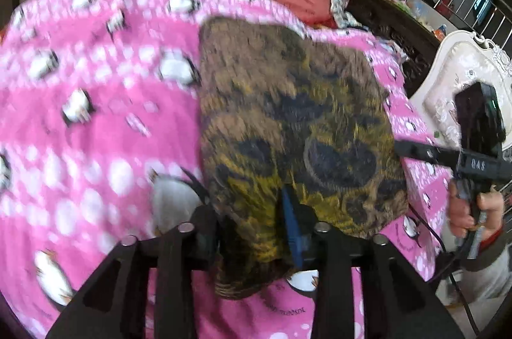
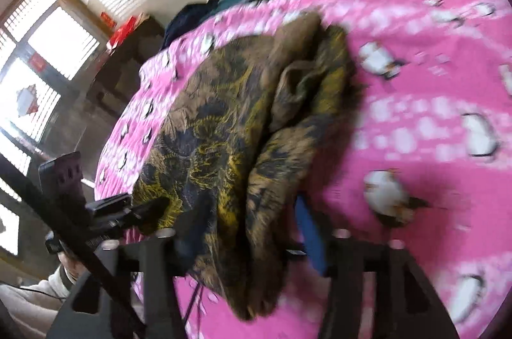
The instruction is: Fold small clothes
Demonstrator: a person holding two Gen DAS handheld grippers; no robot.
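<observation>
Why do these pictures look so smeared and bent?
Left wrist view: motion blur smears the pink blanket and brown garment; the fisheye lens bows the edges. Right wrist view: the same blur, plus a window blown out white by daylight.

The brown and yellow garment point(image 1: 288, 128) is soft, matt cloth with a dull printed pattern. The pink penguin bedspread point(image 1: 96, 115) looks like fleecy fabric. Each tool point(image 1: 252, 240) is matt black plastic with shiny metal pins point(image 1: 185, 227).
</observation>
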